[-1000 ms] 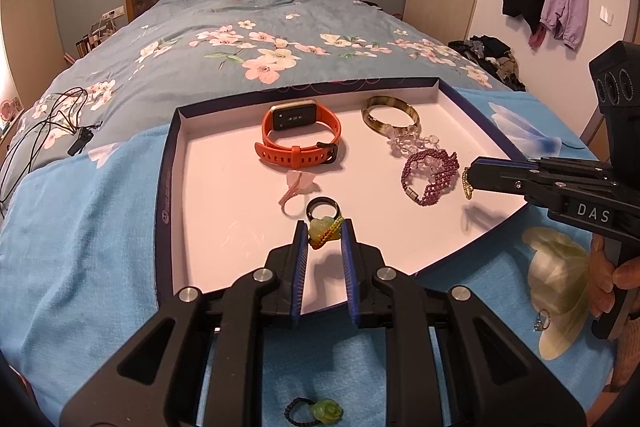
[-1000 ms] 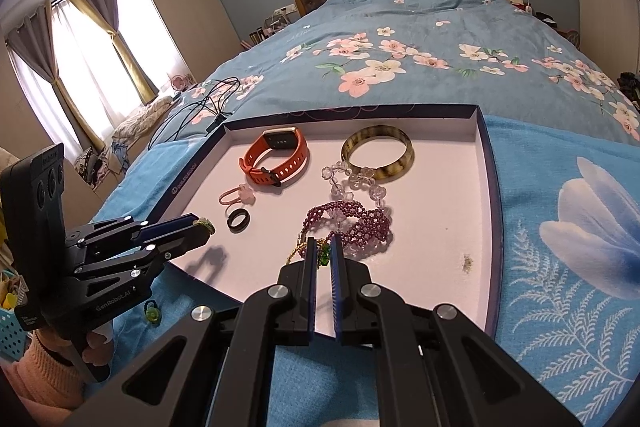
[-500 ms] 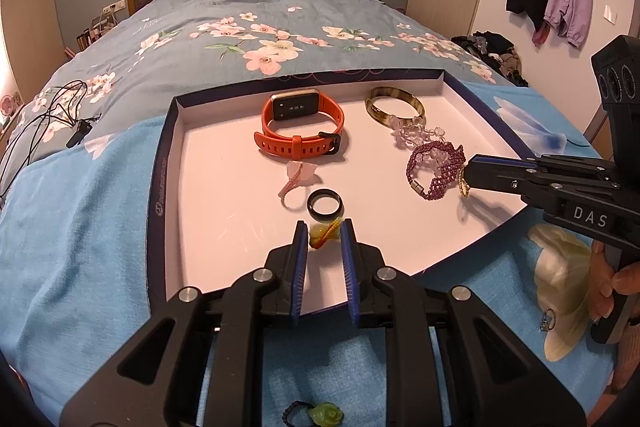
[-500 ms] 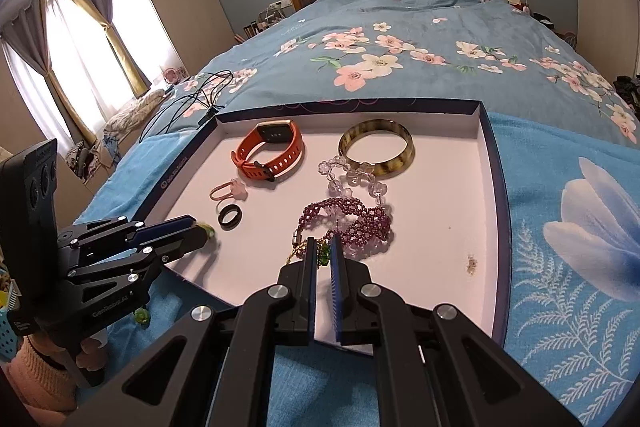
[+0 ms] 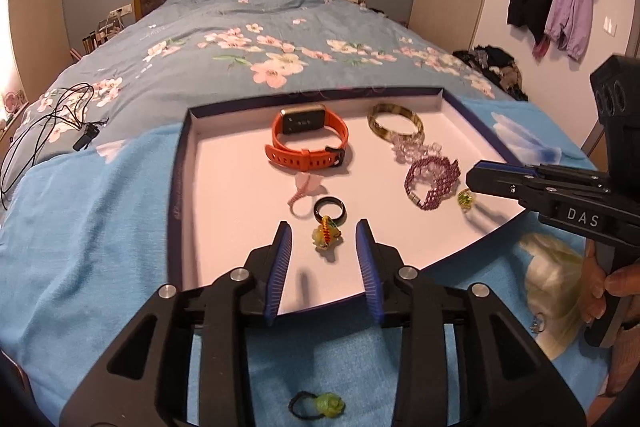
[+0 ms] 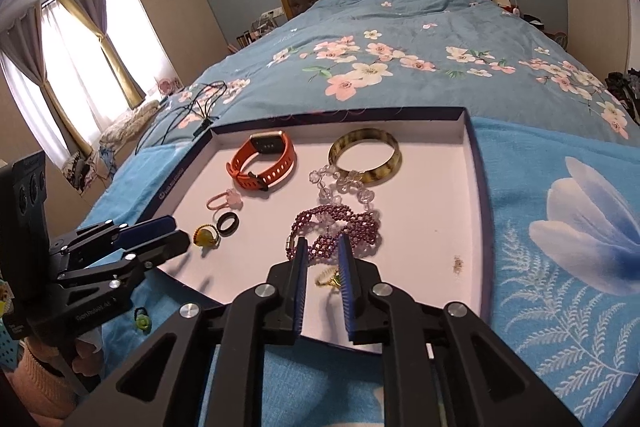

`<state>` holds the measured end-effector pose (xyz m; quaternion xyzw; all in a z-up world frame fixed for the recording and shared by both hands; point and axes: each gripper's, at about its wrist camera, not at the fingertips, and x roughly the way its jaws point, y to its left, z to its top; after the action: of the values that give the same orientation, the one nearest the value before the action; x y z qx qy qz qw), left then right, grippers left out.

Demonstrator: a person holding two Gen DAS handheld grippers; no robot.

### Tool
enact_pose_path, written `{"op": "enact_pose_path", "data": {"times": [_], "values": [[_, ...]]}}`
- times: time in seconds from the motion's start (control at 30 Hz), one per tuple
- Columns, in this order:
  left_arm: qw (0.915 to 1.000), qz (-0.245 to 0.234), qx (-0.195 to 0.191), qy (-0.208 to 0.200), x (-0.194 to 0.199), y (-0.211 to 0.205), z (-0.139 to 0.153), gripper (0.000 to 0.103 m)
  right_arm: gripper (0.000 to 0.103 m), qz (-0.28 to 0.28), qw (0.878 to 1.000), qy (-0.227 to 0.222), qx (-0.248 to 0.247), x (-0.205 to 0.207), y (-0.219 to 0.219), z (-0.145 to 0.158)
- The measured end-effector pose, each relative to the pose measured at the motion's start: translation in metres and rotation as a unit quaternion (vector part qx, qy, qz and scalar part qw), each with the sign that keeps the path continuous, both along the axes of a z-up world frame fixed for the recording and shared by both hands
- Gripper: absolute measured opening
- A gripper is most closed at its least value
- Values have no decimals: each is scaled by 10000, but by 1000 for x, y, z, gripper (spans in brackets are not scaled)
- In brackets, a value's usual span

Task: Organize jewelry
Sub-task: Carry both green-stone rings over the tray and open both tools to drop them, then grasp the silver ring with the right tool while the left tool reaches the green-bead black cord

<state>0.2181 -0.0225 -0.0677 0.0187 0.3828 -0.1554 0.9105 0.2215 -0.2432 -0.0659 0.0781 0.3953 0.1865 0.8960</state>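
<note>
both claws opening, pads clear of rings; right claw (image 5: pixel 474 177) reads "das".

Both tongs angle downward side by side. The left tongs (image 5: pixel 323 233) are opening, pads clear of anything; the right tongs (image 6: pixel 323 254) are opening too, narrowly parted.

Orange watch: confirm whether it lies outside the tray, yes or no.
No, the orange watch lies inside the tray, on its white floor near the far wall, beside the tortoiseshell bangle.
</note>
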Motion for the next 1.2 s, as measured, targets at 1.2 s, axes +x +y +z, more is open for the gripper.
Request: {"op": "enact_pose_path", "data": {"times": [1.2], "values": [[9987, -322, 242, 316, -96, 26, -14, 47, 48, 403, 9978, 86, -518, -125, -17, -20]]}}
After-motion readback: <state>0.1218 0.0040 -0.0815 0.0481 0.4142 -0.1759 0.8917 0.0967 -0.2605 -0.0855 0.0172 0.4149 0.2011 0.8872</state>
